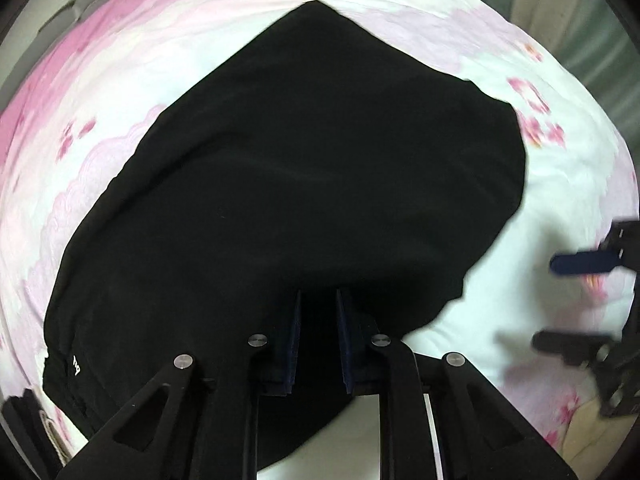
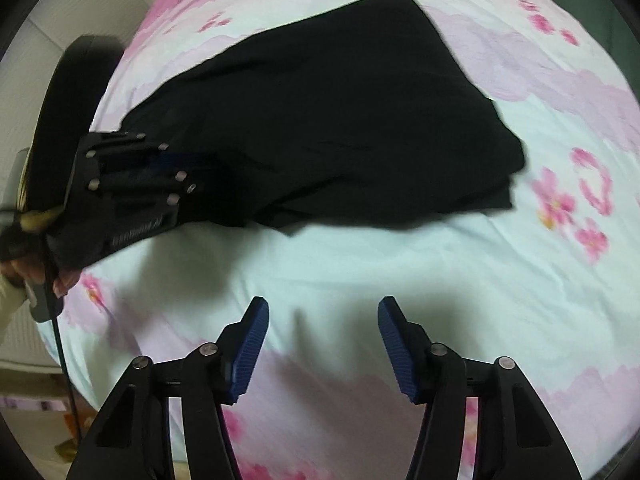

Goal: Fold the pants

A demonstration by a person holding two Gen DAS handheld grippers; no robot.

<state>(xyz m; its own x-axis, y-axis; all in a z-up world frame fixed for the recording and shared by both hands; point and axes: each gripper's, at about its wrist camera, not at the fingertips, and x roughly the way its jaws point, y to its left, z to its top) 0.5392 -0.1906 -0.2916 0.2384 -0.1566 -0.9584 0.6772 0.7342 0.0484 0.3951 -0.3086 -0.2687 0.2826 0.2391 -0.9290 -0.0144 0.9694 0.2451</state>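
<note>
Black pants [image 1: 300, 180] lie folded into a broad wedge on a pink and white flowered bedsheet [image 1: 560, 200]. My left gripper [image 1: 319, 300] points down at their near edge, its blue pads close together with black cloth pinched between them. In the right wrist view the pants [image 2: 340, 120] fill the upper middle, and the left gripper [image 2: 200, 172] sits at their left end, fingertips buried in the cloth. My right gripper [image 2: 322, 308] hangs open over bare sheet [image 2: 360, 260] just short of the pants' near edge, nothing between its blue pads. The right gripper [image 1: 576, 304] also shows at the left wrist view's right edge.
A hand [image 2: 24, 272] holds the left gripper's handle, and a black cable [image 2: 64, 360] hangs from it past the bed's left edge. A pale wall [image 2: 80, 0] stands behind the bed. A green curtain [image 1: 600, 40] is at the far right.
</note>
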